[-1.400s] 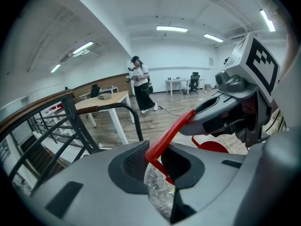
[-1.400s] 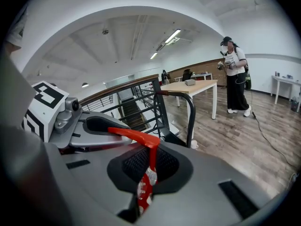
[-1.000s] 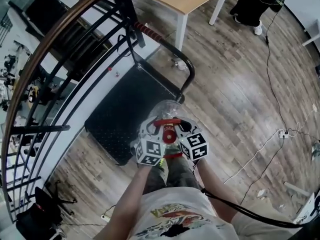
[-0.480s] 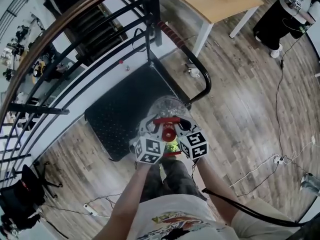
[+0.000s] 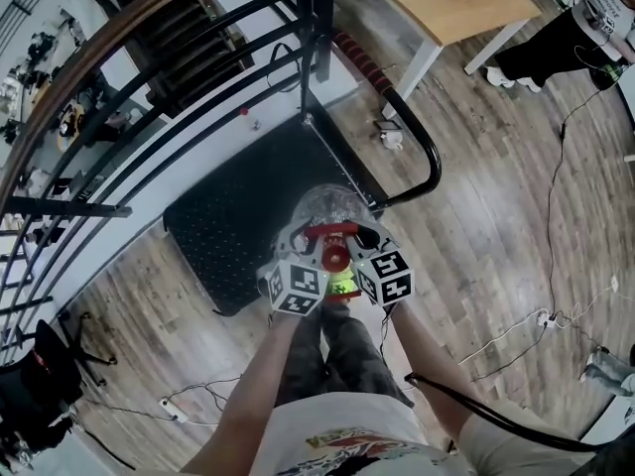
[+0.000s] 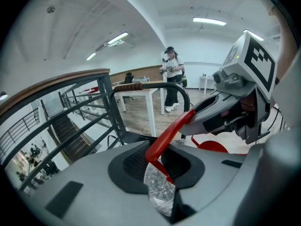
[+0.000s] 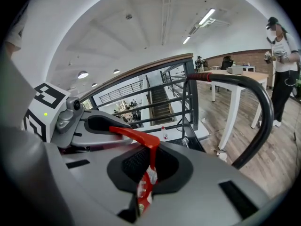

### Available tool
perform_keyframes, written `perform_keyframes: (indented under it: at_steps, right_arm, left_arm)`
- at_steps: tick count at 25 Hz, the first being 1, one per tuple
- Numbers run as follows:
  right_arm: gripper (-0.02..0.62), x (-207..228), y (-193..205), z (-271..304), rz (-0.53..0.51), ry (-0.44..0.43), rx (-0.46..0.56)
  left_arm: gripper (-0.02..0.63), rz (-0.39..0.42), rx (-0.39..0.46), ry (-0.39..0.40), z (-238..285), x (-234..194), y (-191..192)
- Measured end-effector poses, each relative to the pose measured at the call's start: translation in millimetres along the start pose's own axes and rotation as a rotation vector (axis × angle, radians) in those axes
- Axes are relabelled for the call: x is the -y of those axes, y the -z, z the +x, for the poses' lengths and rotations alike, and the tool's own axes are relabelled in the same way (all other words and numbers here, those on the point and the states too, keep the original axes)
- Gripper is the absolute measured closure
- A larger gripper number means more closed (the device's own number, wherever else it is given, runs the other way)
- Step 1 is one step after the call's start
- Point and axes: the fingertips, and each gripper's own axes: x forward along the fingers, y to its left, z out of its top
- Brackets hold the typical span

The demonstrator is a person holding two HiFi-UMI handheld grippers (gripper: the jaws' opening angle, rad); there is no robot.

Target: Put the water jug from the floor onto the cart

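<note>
Only the head view shows the one clear plastic water jug above the black studded deck of the single flat cart. The two gripper views show each grip: the left gripper, jaws slightly apart, clamps the jug's red carry handle, and the right gripper pinches it tight.

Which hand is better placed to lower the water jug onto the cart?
Left, probably: left gripper and right gripper both clamp the red handle, but left is nearer the cart deck.
</note>
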Motion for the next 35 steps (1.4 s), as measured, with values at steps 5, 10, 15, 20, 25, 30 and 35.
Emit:
perform_keyframes:
  at_steps: [5, 10, 15, 20, 25, 30, 35]
  right_arm:
    - [0.577, -1, 4, 26, 0.008, 0.009, -0.017]
    - [0.577, 7, 8, 50, 0.021, 0.017, -0.033]
    - [0.577, 14, 13, 75, 0.048, 0.033, -0.052]
    - [0.577, 23, 10, 105, 0.067, 0.04, -0.072]
    - [0.577, 31, 1, 134, 0.078, 0.058, -0.058]
    - [0.577, 45, -21, 158, 0.076, 0.075, -0.037]
    - [0.577, 73, -33, 181, 0.074, 0.113, -0.023]
  left_arm:
    - [0.528, -0.015, -0.014, 0.011, 12, -18, 17]
    - [0.528, -0.022, -0.027, 0.023, 31, -31, 27]
    - [0.528, -0.029, -0.045, 0.042, 49, -45, 40]
    - [0.528, -0.031, -0.066, 0.057, 71, -68, 48]
    - [0.528, -0.041, -0.061, 0.056, 90, -93, 52]
    - [0.526, -0.06, -0.044, 0.055, 109, -117, 42]
    - [0.528, -0.059, -0.025, 0.078, 139, -133, 31]
